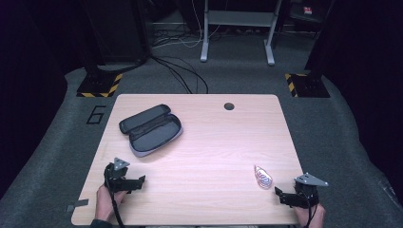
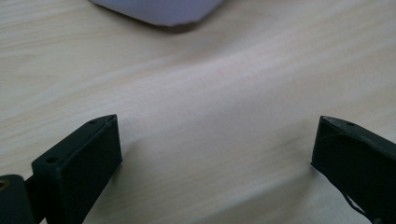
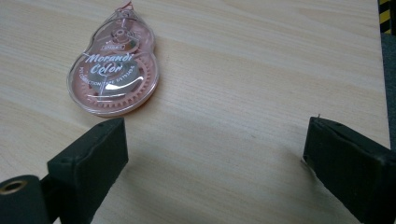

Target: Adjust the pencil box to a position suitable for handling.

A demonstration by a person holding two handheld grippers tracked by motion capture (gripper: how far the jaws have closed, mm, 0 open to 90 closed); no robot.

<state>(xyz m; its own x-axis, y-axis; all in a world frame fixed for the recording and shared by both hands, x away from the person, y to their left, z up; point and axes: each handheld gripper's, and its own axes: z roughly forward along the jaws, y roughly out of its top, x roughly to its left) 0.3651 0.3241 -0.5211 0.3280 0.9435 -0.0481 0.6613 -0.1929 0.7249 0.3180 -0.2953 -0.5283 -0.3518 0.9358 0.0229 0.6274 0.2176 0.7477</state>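
Left gripper [image 1: 141, 179]: at about 7 o'clock on the table [image 1: 214, 142], held by a hand [image 1: 105, 199] that comes in from the near edge; its jaws stand spread wide over bare wood, nothing between them.
Pencil case [image 1: 152, 129]: lies unzipped and folded open at about 10 o'clock on the table, dark lining facing up, well apart from the left gripper; in the left gripper view its pale grey edge [image 2: 159, 9] sits at 12 o'clock.
Table hole [image 1: 229, 106]: a small dark round opening near the far edge, at about 1 o'clock.
Correction tape [image 1: 262, 176]: a pink, clear-shelled dispenser lying flat at about 5 o'clock on the table; in the right gripper view it [image 3: 114, 70] lies at 11 o'clock, just beyond the left-hand jaw tip, not between the jaws.
Right gripper [image 1: 278, 194]: near the 5 o'clock corner, just beside the correction tape; jaws spread wide, gripping nothing.
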